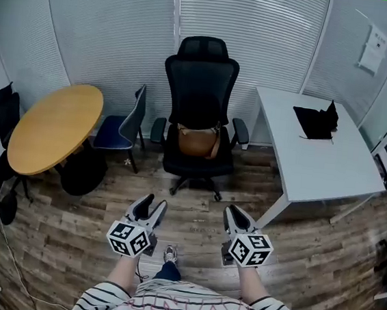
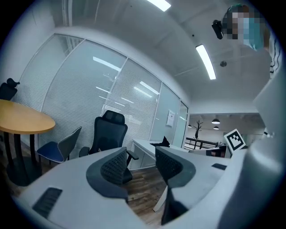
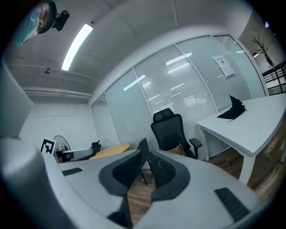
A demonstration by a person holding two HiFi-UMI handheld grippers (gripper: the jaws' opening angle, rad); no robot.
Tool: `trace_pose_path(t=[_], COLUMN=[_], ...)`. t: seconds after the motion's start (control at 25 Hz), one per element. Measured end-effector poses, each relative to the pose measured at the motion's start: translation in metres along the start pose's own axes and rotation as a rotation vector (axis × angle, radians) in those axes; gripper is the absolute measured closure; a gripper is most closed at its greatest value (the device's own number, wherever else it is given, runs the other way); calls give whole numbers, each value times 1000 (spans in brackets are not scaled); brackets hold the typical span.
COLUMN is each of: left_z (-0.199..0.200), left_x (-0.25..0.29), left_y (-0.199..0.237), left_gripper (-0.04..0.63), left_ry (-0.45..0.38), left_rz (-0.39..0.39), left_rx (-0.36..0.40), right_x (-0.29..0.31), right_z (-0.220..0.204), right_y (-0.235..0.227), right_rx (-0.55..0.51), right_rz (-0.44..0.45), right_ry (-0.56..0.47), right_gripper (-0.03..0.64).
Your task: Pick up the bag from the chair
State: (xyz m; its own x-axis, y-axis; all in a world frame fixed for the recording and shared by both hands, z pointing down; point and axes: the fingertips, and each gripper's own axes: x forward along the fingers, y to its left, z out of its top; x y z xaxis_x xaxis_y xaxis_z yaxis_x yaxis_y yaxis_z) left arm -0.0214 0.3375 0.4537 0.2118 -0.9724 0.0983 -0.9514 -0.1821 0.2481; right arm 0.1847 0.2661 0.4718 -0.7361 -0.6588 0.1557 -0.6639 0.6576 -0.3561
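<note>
A brown bag point(image 1: 197, 141) sits on the seat of a black mesh office chair point(image 1: 201, 83) against the blinds, and a sliver of the bag point(image 3: 180, 149) shows in the right gripper view. Both grippers hover low over the wood floor, well short of the chair. My left gripper point(image 1: 153, 210) is open with a clear gap and nothing in it. My right gripper point(image 1: 236, 219) is open by only a narrow gap and is also empty. In the left gripper view the chair point(image 2: 109, 134) shows, but my own jaw hides the seat and bag.
A round yellow table point(image 1: 55, 126) and a blue chair point(image 1: 117, 130) stand left of the office chair. On the right is a white desk point(image 1: 329, 169) with a black item point(image 1: 315, 121) on it. Wood floor point(image 1: 195, 206) lies between me and the chair.
</note>
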Motion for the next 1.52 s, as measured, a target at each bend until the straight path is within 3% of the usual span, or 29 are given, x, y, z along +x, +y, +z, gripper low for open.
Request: trace_pose_path(t=[0.12,0.16,0.72,1.04,1.28,1.52], left_z=[1,2,39,47,43,43], left_x=[23,31,139,189,216,256], left_y=[18,24,142,185,209,223], left_gripper=[412,411,408,407,407,407], left_ry=[8,10,58,87,102,94], left_rz=[-11,-16,-77,-119,-89,-8], left_rx=[-14,-17,-25,-16,-43,-57], right_x=[24,32,174,228,262,306], right_z=[-2,-2,26,38,46,55], right_y=[-7,-10,-29,-47,-70,-107], right_rx=[4,6,64,95,95,84], right_rz=[-18,-27,-110,-159,-165,-110], right_ry=[28,36,33,10,27,77], right_gripper=[471,465,459,459,459,459])
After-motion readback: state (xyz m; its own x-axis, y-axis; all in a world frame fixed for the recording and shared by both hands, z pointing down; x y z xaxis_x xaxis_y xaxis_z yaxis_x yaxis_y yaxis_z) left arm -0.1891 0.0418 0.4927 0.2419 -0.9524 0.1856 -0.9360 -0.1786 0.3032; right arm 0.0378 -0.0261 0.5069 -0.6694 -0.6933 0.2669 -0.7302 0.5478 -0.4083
